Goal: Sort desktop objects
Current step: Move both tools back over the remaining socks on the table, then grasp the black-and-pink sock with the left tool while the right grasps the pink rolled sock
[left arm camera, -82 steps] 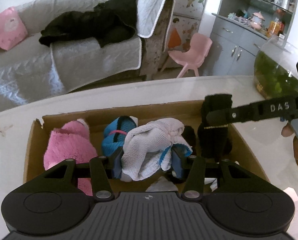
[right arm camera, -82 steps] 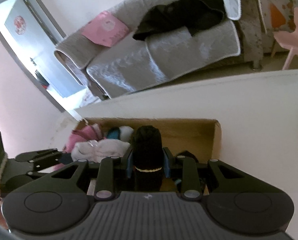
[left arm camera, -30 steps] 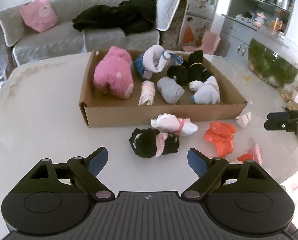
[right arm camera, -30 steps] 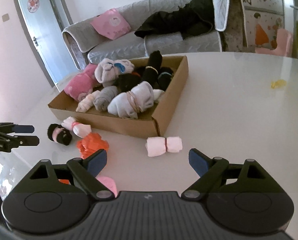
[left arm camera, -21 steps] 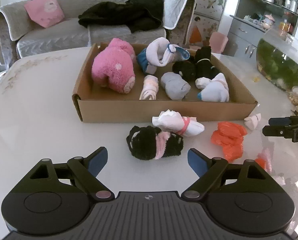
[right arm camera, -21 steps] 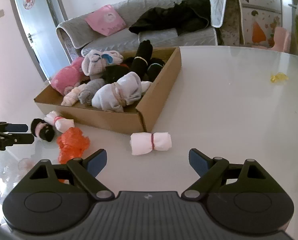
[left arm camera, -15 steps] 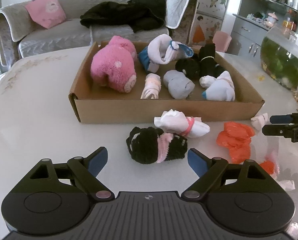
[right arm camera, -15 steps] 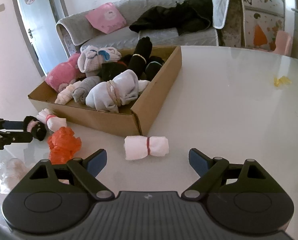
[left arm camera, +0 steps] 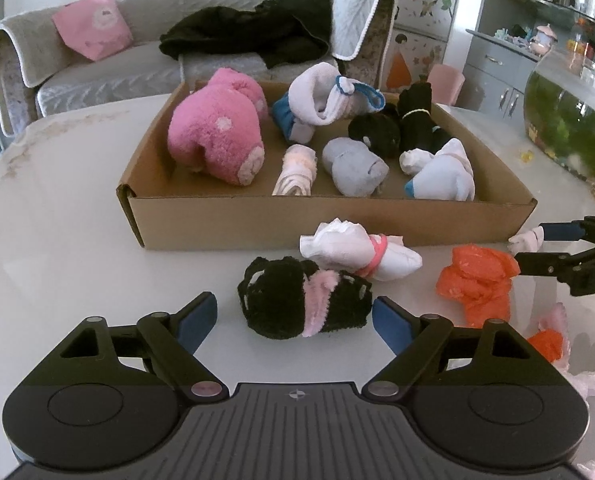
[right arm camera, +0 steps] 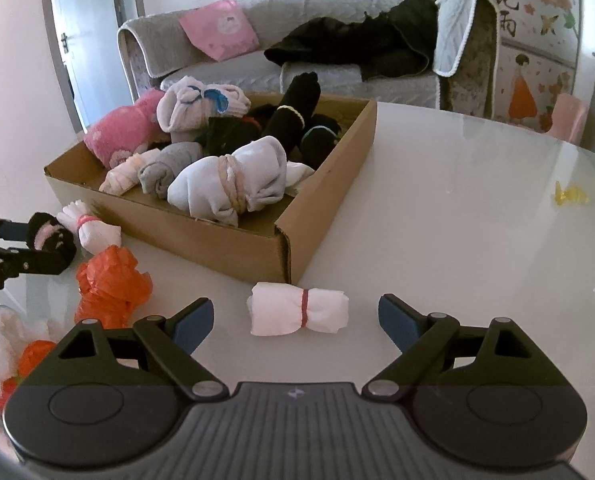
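Black-pink sock roll between left fingers, untouched

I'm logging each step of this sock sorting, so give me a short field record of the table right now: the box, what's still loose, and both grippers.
box: cardboard box on the white table, holding sock bundles
loose near left gripper: black-and-pink sock roll, white roll with pink band
loose near right gripper: pale pink roll with red band
other loose: orange plastic bag
left gripper: open, black-and-pink sock roll between its fingers, not gripped
right gripper: open, empty
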Motion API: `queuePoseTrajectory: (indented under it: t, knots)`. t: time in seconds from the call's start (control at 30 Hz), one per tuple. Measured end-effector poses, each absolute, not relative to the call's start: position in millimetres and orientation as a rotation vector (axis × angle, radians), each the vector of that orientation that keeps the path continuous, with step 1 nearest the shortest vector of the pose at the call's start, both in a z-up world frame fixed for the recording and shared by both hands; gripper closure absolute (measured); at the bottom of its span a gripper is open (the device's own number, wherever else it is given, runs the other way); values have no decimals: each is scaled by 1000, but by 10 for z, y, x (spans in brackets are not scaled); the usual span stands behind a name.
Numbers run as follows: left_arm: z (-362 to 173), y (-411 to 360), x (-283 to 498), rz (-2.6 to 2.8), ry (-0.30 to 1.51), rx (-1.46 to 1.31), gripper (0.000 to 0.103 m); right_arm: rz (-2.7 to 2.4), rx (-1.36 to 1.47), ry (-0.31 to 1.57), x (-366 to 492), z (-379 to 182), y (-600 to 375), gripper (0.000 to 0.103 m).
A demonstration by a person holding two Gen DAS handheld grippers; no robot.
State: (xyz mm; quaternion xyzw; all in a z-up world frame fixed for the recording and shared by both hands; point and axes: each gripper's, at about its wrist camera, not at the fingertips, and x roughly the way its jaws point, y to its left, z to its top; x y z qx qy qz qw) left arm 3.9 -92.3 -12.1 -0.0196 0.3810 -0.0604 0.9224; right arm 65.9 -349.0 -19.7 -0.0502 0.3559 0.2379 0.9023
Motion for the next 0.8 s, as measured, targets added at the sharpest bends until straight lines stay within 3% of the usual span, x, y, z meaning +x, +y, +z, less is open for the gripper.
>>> queuePoseTrajectory:
  t: [0.1, 0.2, 0.37, 0.8]
  knots:
    - [-122, -933, 54, -119, 780, -41, 15, 484, -99, 736, 668, -198, -3482, 14]
    - [-126, -962, 64, -114, 779, -27, 16, 464, -117, 733, 657, -195, -3459, 22]
    - [-113, -1037, 62, -109, 778, 5, 31, 459, -120, 726, 640, -159, -3467, 58]
    - [35, -900, -72, -122, 764, -49, 37, 467, -90, 726, 589, -108, -3473, 59]
